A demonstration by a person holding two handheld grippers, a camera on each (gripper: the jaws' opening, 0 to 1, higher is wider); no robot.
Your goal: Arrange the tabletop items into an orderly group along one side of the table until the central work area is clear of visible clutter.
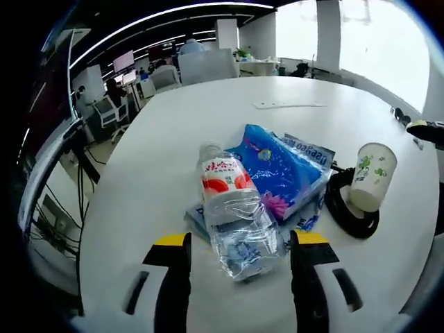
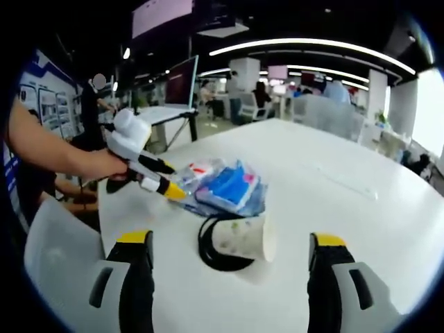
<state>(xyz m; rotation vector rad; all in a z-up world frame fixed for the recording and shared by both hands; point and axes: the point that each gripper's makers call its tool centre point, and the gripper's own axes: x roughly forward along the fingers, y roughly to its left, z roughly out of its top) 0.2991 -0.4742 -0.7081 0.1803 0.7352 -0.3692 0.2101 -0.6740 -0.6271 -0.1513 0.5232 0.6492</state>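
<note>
**Left gripper lines up on the bottle; cup waits for the right**

The left gripper [image 1: 239,243] stands with its jaws wide, one either side of the base of a clear water bottle [image 1: 232,211] that lies on its side, resting partly on a blue tissue pack [image 1: 281,170]. It looks like the approach to a grasp: the jaws straddle the bottle but do not yet press it. The next move would be to close on the bottle and carry it to one edge of the white table [image 1: 208,118].

The right gripper [image 2: 232,260] is also wide open and holds nothing, with a paper cup [image 2: 244,239] lying tipped just ahead of it on a black cable coil [image 2: 208,253]. The tissue pack under the bottle may drag along when the bottle lifts. Farther off, chairs and monitors stand beyond the table.
</note>
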